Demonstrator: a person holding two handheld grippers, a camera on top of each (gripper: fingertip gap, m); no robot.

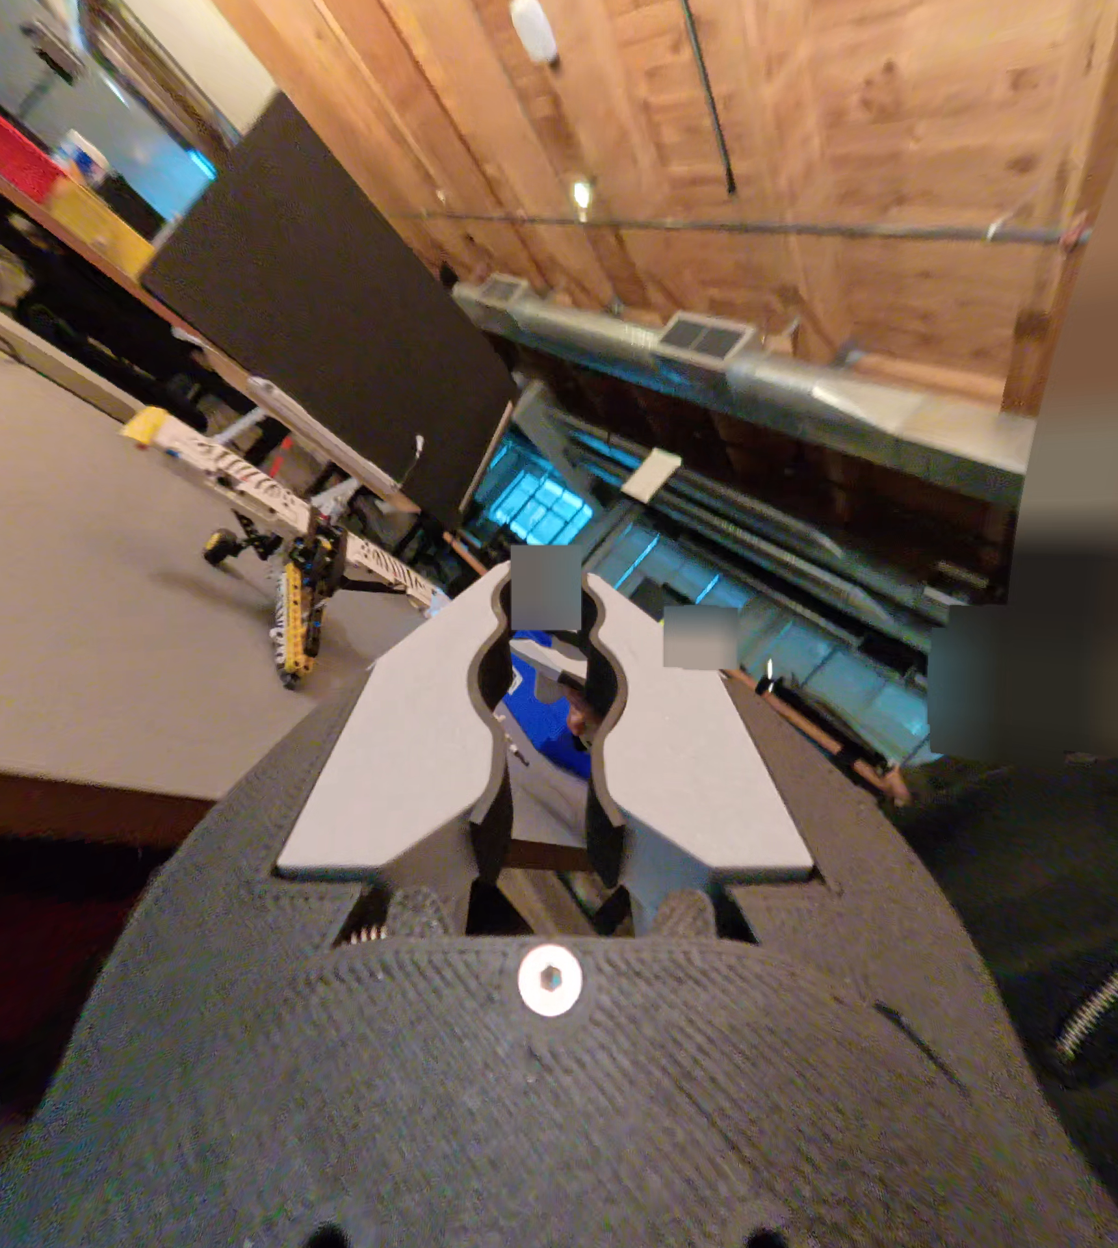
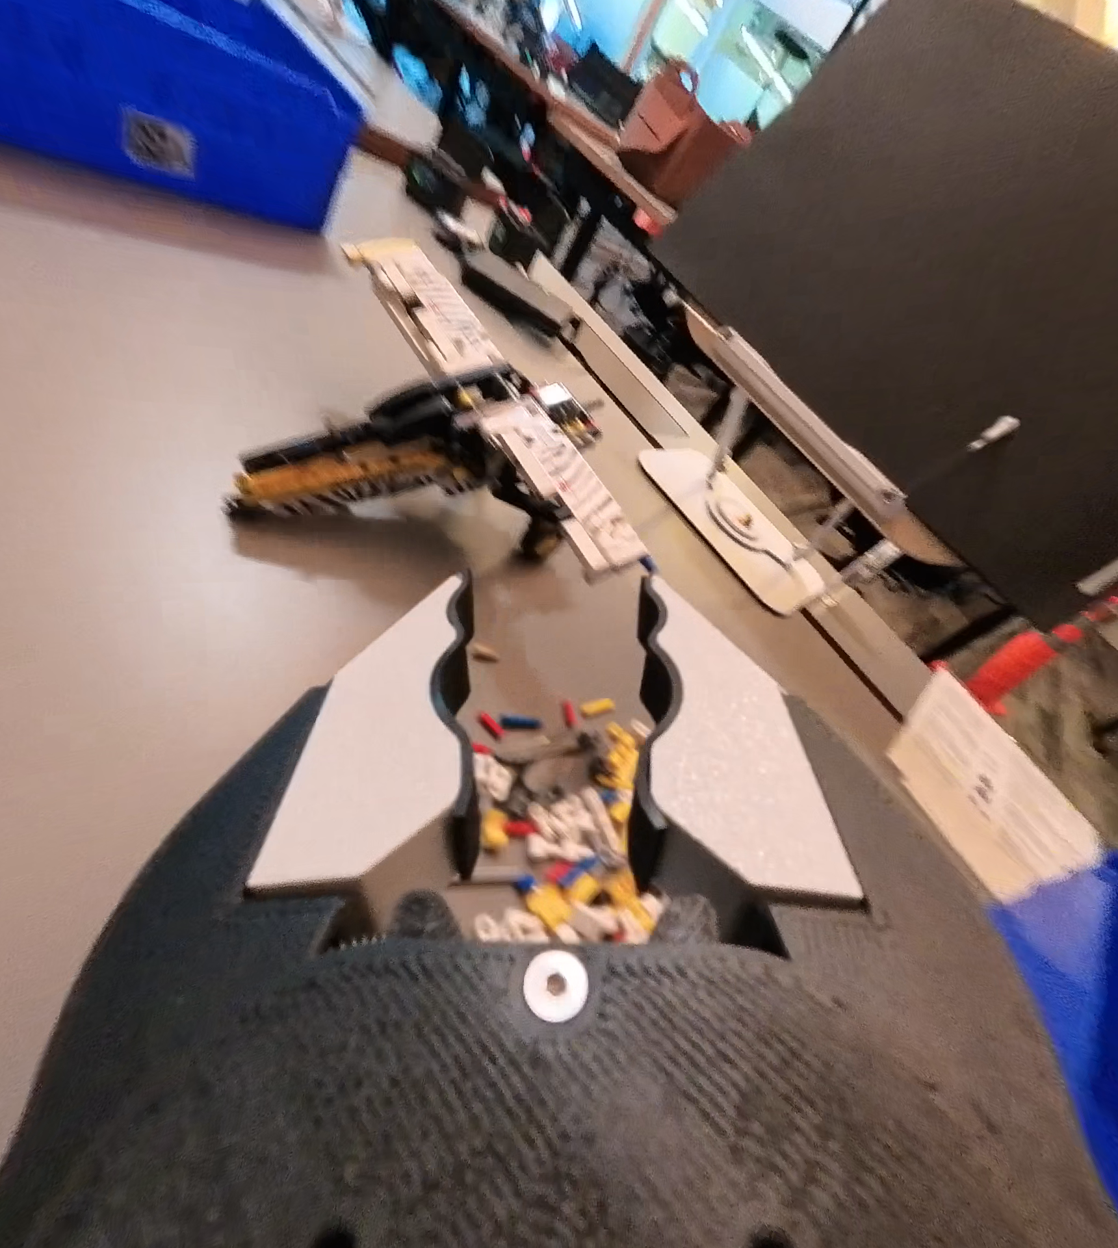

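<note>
The right hand-held gripper (image 2: 556, 601) is hanging with its jaws spread wide and nothing between them, above a heap of small red, blue, yellow and white bricks (image 2: 563, 830) scattered on the grey desk (image 2: 70, 608), with the yellow-and-black brick model (image 2: 421, 466) lying at about 11 o'clock from its tips. The left hand-held gripper (image 1: 546, 594) is pointing off the desk edge, its jaws a narrow gap apart and gripping nothing, the model (image 1: 300, 560) sitting at 10 o'clock. Any pick is probably going best by lowering straight over one brick lying apart from the heap
</note>
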